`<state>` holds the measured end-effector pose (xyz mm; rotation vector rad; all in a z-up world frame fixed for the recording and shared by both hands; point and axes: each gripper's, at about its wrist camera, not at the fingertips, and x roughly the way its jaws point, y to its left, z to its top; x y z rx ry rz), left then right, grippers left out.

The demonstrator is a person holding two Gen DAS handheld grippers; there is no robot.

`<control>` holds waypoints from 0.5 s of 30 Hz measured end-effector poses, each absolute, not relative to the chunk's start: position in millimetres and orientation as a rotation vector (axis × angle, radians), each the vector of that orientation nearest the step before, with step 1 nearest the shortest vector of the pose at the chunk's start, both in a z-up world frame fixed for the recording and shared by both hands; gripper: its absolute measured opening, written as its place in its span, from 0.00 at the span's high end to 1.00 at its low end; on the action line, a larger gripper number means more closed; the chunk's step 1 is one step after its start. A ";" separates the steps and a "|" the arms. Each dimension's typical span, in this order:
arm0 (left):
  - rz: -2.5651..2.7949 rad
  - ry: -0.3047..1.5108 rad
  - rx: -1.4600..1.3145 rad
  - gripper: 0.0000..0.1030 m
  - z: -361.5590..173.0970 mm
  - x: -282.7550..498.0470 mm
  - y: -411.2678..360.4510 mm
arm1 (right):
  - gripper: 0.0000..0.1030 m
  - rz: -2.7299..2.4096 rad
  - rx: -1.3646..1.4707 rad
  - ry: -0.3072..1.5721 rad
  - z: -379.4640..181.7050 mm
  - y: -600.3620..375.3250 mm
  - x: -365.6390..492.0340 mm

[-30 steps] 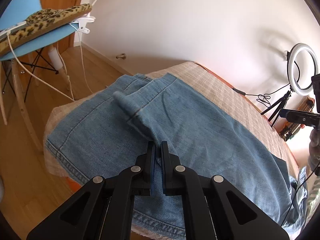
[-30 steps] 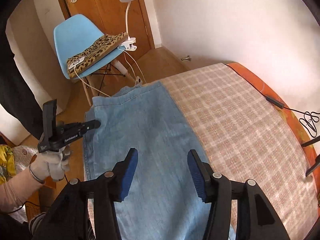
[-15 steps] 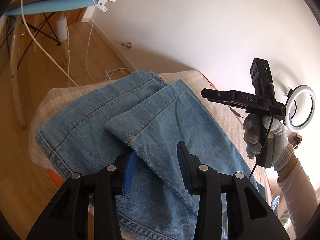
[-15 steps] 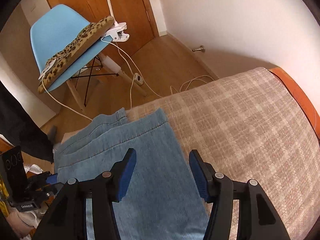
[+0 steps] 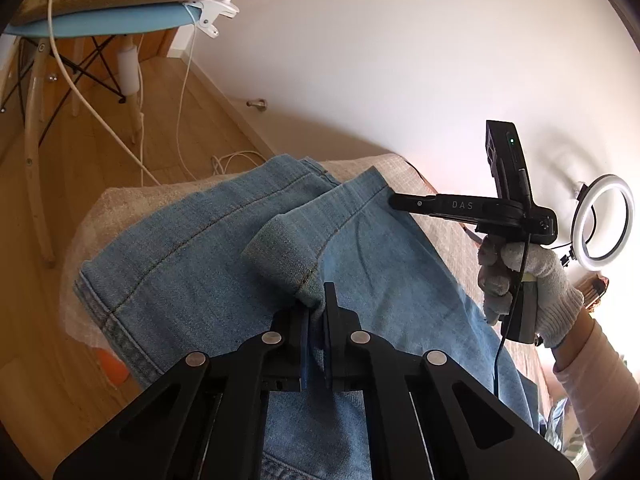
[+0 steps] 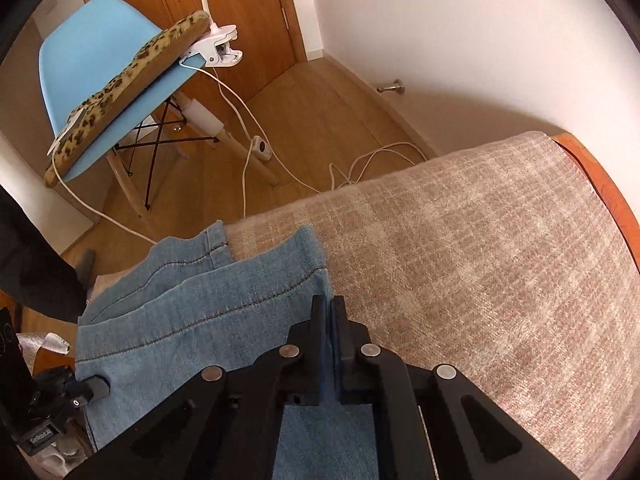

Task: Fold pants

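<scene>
Light blue denim pants [image 5: 192, 264] lie on a bed with a beige checked cover [image 6: 480, 248], folded over themselves, the leg hems near the bed's end. My left gripper [image 5: 316, 304] is shut on the near corner of the upper leg hem, which curls up at the fingertips. My right gripper [image 6: 329, 308] is shut on the far corner of the same hem [image 6: 312, 256], by the seam. The right gripper also shows in the left wrist view [image 5: 400, 202], held by a white-gloved hand [image 5: 520, 276].
A blue chair [image 6: 92, 80] with a leopard cushion and a clipped white lamp stands on the wooden floor beyond the bed's end. White cables [image 6: 360, 160] trail on the floor. A ring light [image 5: 602, 220] stands by the wall. The bed has an orange edge [image 6: 600, 192].
Both grippers were open half a second ago and are shut on the upper leg's hem now. The right gripper moved toward the hem's far corner.
</scene>
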<state>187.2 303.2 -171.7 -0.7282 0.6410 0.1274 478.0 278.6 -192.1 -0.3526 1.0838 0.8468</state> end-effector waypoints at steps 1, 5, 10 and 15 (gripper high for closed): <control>0.129 0.630 -0.733 0.97 -169.9 183.7 303.7 | 1.00 0.848 -0.356 1.061 -184.4 276.1 472.9; 0.135 0.588 -0.771 0.97 -164.8 167.8 309.3 | 1.00 0.870 -0.372 0.967 -150.0 272.9 452.8; 0.154 0.564 -0.764 0.98 -160.1 144.1 316.5 | 1.00 0.913 -0.389 0.899 -119.1 297.4 436.4; 0.200 0.529 -0.771 0.98 -154.9 120.3 335.8 | 1.00 0.953 -0.422 0.870 -115.1 338.5 424.0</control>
